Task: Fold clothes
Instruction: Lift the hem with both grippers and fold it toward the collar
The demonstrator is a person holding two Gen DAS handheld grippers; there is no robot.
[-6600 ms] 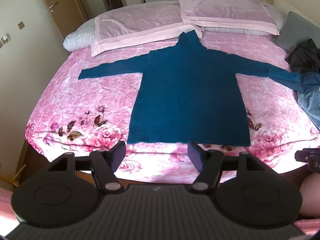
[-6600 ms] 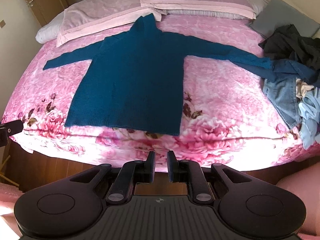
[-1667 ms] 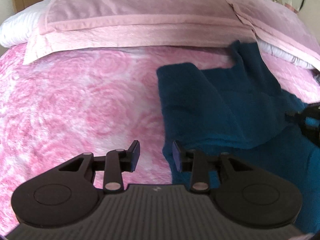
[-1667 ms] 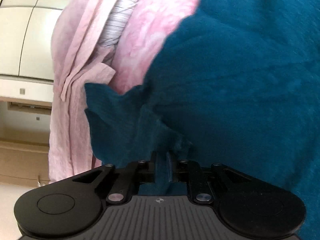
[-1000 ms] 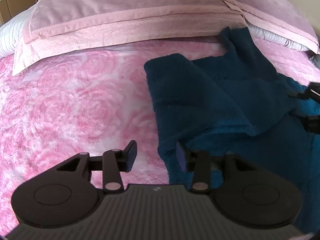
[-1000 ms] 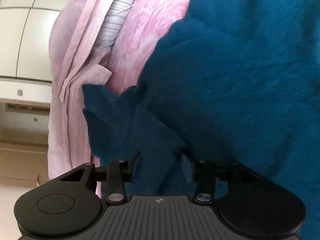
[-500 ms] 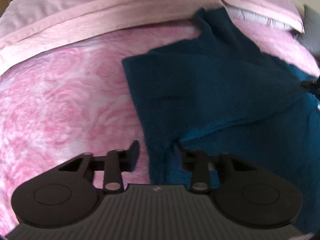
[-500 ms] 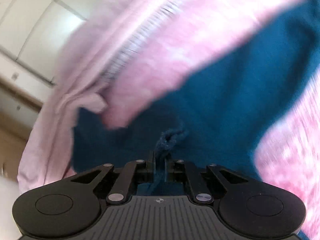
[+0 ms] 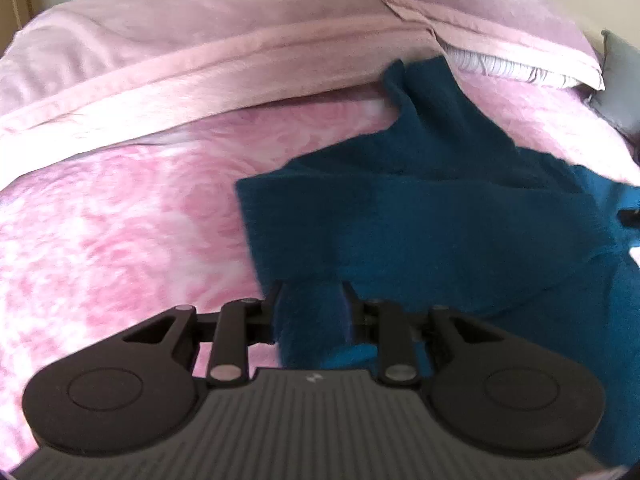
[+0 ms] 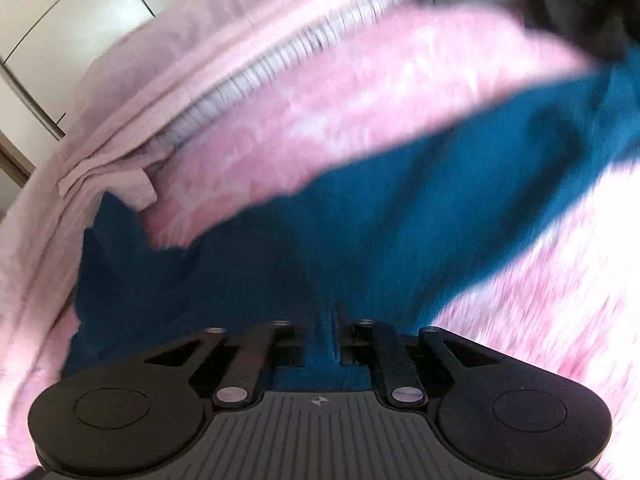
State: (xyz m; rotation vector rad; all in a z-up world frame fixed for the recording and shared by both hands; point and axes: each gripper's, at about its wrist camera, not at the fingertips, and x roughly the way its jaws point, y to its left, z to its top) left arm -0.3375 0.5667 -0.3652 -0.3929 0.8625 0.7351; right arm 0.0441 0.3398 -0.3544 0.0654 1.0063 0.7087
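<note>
On the bed, over the pink floral bedspread [image 9: 112,216], lies the dark teal sweater [image 9: 440,216], its body spread toward the right and its high collar reaching up to the edge of the pale pink pillows [image 9: 208,40] at the head. One sleeve is folded in across the chest, making a darker band over the brighter teal below it.

The left gripper [image 9: 310,300] sits low at the sweater's left edge. Its jaws stand apart with a fold of teal knit between them; the cloth fills the gap, but whether the fingers are pressing it I cannot tell.

The right gripper [image 10: 322,328] is pinched tight, its two fingers nearly meeting with a thin ridge of the sweater [image 10: 360,208] caught between them. From that side the view is smeared by motion: the other sleeve runs up to the right across the bedspread [image 10: 540,288], and the pillows [image 10: 224,52] sit behind, with a striped white edge showing under the pink cover. A dark garment [image 10: 580,4] lies at the top right corner, too blurred to identify.
</note>
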